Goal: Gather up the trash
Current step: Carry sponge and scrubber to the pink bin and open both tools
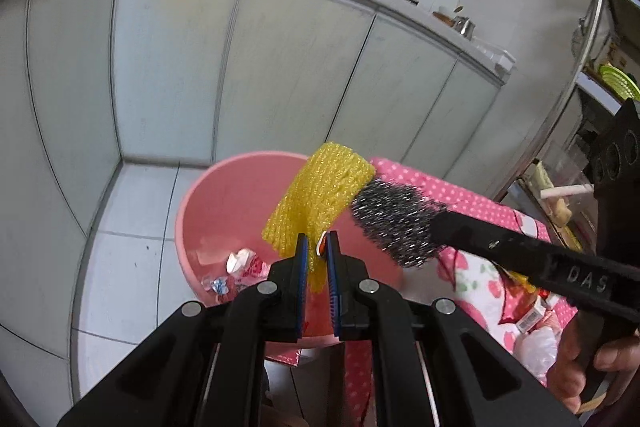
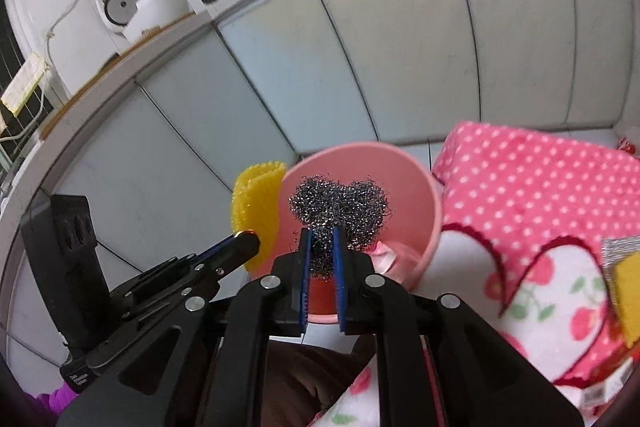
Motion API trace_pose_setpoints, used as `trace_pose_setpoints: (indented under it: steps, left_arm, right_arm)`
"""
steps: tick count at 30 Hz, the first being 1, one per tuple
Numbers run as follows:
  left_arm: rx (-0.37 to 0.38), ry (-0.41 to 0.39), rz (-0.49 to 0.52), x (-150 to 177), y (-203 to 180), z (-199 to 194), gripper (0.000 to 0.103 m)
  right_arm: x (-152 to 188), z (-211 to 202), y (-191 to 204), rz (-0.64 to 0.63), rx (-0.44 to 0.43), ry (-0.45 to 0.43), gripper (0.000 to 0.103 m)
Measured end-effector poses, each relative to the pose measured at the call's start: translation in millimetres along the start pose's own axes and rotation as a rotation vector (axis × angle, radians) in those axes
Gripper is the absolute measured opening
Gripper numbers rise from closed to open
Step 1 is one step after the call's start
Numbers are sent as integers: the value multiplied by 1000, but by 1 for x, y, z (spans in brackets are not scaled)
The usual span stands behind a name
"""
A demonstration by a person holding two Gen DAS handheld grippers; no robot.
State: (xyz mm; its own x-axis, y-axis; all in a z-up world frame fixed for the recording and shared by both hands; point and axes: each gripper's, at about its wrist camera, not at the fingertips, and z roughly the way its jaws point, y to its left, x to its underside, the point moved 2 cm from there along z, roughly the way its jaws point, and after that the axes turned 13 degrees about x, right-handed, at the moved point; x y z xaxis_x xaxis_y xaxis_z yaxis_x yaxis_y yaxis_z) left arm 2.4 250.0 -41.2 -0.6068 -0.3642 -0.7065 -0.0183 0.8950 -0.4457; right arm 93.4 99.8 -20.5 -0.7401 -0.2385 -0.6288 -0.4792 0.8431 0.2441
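Left wrist view: left gripper (image 1: 318,247) pinches yellow mesh (image 1: 318,193), right gripper (image 2: 320,239) clamps steel wool (image 2: 340,205), seemingly over pink bin (image 2: 434,211).

The left claw (image 1: 317,247) pinches a yellow mesh pad (image 1: 320,195) above a pink bin (image 1: 208,195). Wrappers (image 1: 244,267) lie in the bin's bottom. From the right, the right claw (image 1: 434,227) holds steel wool (image 1: 394,223) just beside the pad, over the bin's edge and a pink dotted cloth (image 1: 480,203).
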Motion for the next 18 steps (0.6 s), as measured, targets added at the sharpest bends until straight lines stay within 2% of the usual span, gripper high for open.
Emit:
trace_pose_setpoints:
  steps: [8,14,18]
  left_arm:
    - [-35,73,-38,8,17,31,9]
    - [-50,101,-73,14,26,41,11]
    - [-56,97,-77,15,28,39,28]
  right_arm:
    - [9,39,4,-19,23,77,11]
    - [13,56,6,-23,18,124,20]
    - [15,58,11,-37,8,130,21]
